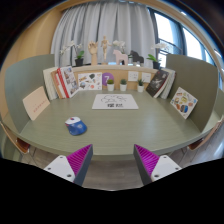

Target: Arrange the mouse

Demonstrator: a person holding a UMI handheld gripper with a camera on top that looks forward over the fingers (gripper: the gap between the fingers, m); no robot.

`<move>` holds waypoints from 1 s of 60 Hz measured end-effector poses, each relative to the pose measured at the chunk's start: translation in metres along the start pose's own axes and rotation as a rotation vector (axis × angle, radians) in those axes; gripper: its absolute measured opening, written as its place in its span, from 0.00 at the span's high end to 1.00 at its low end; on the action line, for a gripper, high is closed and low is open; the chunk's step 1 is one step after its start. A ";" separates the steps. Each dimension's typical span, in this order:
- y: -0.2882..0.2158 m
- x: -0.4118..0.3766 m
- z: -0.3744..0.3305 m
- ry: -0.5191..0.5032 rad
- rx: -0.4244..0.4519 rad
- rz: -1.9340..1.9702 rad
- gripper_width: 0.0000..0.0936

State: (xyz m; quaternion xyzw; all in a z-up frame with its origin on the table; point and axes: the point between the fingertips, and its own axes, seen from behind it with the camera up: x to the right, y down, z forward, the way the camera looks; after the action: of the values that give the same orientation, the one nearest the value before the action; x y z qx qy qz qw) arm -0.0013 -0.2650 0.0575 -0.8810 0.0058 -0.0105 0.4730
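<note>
A blue and white mouse (75, 126) lies on the green table (130, 130), left of centre, just ahead of my left finger. A white mat with print (115, 101) lies further back at the table's middle. My gripper (113, 160) hovers over the table's near edge, open and empty, its magenta pads (80, 158) wide apart. The mouse is ahead and to the left of the gap between the fingers.
Books, cards and pictures (70, 80) lean along the table's back and side edges. Wooden hand figures and plants (100, 52) stand behind, before a curtained window. A framed picture (184, 101) leans at the right.
</note>
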 end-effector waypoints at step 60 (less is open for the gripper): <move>-0.044 -0.135 0.197 -0.033 -0.247 -0.004 0.32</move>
State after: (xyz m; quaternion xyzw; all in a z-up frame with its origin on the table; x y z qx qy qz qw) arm -0.1317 -0.0741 -0.0159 -0.9325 -0.0025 0.0038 0.3610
